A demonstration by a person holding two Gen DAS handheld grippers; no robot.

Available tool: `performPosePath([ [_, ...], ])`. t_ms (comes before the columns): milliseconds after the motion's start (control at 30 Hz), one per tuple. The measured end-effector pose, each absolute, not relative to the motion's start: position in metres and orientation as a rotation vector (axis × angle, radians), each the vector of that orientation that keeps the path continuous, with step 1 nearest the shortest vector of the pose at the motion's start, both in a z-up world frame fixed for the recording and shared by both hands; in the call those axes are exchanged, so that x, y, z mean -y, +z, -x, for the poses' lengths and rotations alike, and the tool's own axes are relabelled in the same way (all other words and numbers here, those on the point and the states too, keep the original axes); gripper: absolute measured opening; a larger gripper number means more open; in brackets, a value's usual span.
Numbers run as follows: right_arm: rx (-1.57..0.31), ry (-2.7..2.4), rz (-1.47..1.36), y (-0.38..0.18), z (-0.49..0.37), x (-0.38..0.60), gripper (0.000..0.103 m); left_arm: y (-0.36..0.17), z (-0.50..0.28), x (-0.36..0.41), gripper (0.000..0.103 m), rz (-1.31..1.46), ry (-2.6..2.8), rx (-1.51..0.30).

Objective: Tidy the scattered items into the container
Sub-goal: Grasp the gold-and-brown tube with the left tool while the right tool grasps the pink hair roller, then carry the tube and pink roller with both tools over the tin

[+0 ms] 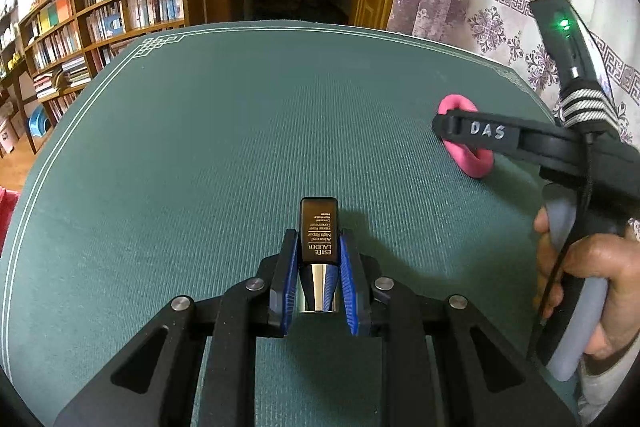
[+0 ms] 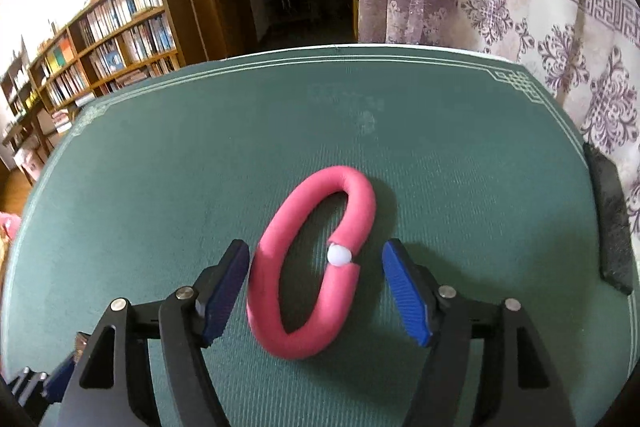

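Taking the green mat (image 1: 200, 147) as the landmark and reading from its left: the left gripper (image 1: 320, 259) hangs over the mat's near middle, its blue pads clamped on a small brown bottle (image 1: 319, 227) with a silver cap end tucked back between the fingers. The bottle's long axis runs straight along the fingers, its labelled end pointing toward the mat's far edge. Further right, near the mat's right side, lies a pink foam loop (image 2: 312, 259), flat on the mat, with a white bead (image 2: 339, 254) where its ends meet. The right gripper (image 2: 316, 287) is plainly the nearer one: its jaws stand apart and straddle the loop's near half, the left pad just beside or touching the loop's left limb, the right pad clear of the other limb. The loop's long axis runs away from the gripper, leaning slightly right, so closing would probably squeeze it across its narrow width. No container shows in either view, though something red sits off the mat's left edge.
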State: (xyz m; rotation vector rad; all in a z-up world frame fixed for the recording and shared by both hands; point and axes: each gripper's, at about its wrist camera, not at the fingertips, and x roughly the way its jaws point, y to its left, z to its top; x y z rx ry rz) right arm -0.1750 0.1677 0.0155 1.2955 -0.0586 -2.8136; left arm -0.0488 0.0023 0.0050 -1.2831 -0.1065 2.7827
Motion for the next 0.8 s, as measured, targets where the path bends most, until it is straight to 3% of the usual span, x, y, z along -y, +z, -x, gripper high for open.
performPosePath([
  [167, 0.003, -2.841, -1.292, 0.013, 0.174, -0.164, 0.073, 0.005, 0.048, -0.002, 0.022, 1.283, 2.782, 0.107],
  [300, -0.014, -2.858, -1.289, 0.013, 0.172, -0.163, 0.057, 0.005, 0.048, -0.002, 0.022, 1.285, 2.781, 0.112],
  [800, 0.017, -2.845, -1.307, 0.012, 0.138, -0.176, 0.054, 0.005, 0.045, -0.005, 0.022, 1.288, 2.769, 0.122],
])
